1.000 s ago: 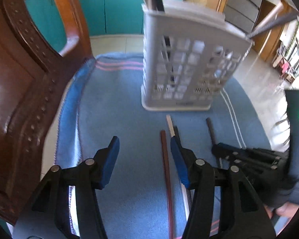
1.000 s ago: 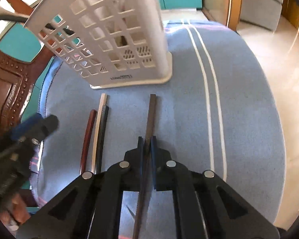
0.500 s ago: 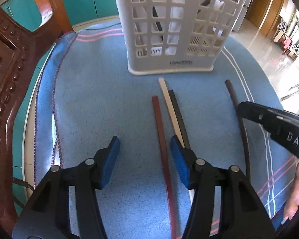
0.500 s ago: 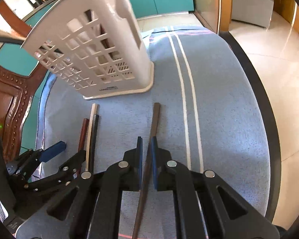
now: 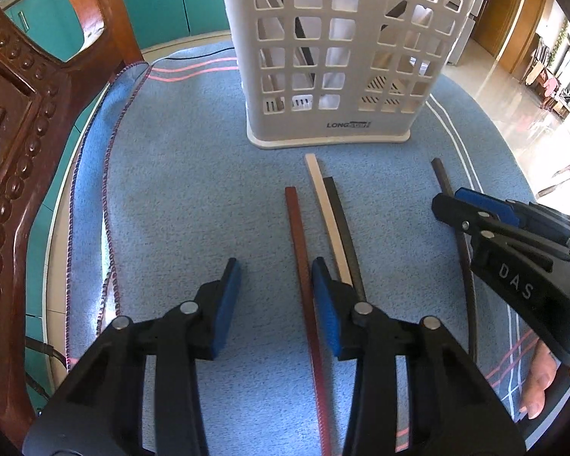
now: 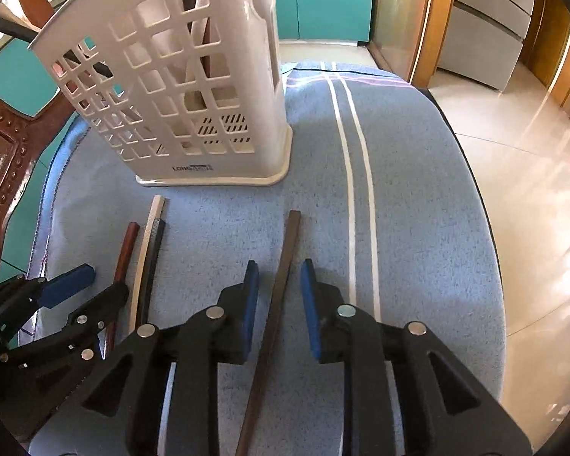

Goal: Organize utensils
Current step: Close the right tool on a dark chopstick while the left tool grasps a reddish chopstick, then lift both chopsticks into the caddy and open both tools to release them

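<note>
A white lattice utensil holder (image 5: 342,57) (image 6: 178,87) stands on a blue towel (image 5: 178,197) and holds several dark sticks. In front of it lie a red-brown chopstick (image 5: 298,239) (image 6: 127,250), a cream one (image 5: 325,205) (image 6: 148,243) and a black one (image 5: 340,220) (image 6: 155,254). A dark brown chopstick (image 6: 281,285) (image 5: 442,178) lies apart to the right. My left gripper (image 5: 275,292) is open, its right finger beside the red-brown chopstick. My right gripper (image 6: 279,296) is open, its jaws on either side of the dark brown chopstick.
A carved wooden chair back (image 5: 15,144) stands at the left edge of the table. The towel's white stripes (image 6: 355,190) run along the right. Beyond the table's right edge is shiny floor (image 6: 532,190). Teal cabinets (image 5: 163,0) stand behind.
My right gripper has opened and let go of the dark brown chopstick, which lies on the towel. My left gripper has drawn back and down toward the three chopsticks.
</note>
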A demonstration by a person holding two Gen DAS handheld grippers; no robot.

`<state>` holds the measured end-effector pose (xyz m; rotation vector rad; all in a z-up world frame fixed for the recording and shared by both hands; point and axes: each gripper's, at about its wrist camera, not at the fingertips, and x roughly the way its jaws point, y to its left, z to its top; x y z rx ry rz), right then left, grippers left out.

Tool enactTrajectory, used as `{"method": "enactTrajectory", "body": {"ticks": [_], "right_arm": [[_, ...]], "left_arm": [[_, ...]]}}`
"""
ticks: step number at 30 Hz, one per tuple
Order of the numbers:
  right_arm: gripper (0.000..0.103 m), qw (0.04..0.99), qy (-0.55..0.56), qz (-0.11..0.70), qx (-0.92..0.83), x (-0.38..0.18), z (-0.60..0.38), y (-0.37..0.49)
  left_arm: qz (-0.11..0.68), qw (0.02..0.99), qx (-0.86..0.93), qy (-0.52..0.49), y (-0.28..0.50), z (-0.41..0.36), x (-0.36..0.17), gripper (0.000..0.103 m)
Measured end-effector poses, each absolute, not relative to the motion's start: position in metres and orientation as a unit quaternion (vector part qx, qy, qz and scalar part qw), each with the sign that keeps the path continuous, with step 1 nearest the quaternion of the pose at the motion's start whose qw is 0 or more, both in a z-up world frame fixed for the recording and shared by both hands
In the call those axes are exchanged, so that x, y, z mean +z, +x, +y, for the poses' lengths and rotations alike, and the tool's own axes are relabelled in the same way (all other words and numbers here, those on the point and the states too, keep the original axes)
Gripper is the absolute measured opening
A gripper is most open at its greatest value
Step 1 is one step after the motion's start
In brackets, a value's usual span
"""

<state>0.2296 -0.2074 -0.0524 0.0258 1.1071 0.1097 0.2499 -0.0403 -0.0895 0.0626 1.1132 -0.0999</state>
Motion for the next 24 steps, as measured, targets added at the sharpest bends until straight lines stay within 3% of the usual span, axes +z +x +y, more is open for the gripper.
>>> {"method": "enactTrajectory", "body": {"ticks": [7,9,10,13,18,24], "right_arm": [[0.024,0.855,-0.009,0.517,0.048,-0.054,-0.197,0.228],[0.018,0.856,-0.019,0.515,0.045,-0.054,-0.194,0.227],[0.012,0.856,-0.019,0.515,0.047,-0.054,-0.193,0.226],[0.009,0.852,0.003,0.520,0.058,-0.054,-0.192,0.224],[0.007,0.857,0.030,0.507,0.092,-0.034,-0.197,0.215],[0.007,0.883,0.065,0.435,0.164,0.038,-0.212,0.185]], "left_arm": [[0.527,0.848,-0.048,0.032,0.249,-0.041,-0.089,0.040],[0.527,0.848,-0.054,0.030,0.245,-0.044,-0.087,0.034],[0.526,0.848,-0.060,0.029,0.245,-0.045,-0.087,0.027],[0.524,0.849,-0.069,0.026,0.242,-0.046,-0.086,0.009],[0.490,0.868,-0.083,0.011,0.235,-0.040,-0.062,0.007],[0.413,0.904,-0.107,-0.030,0.208,-0.023,0.004,0.007]]}}
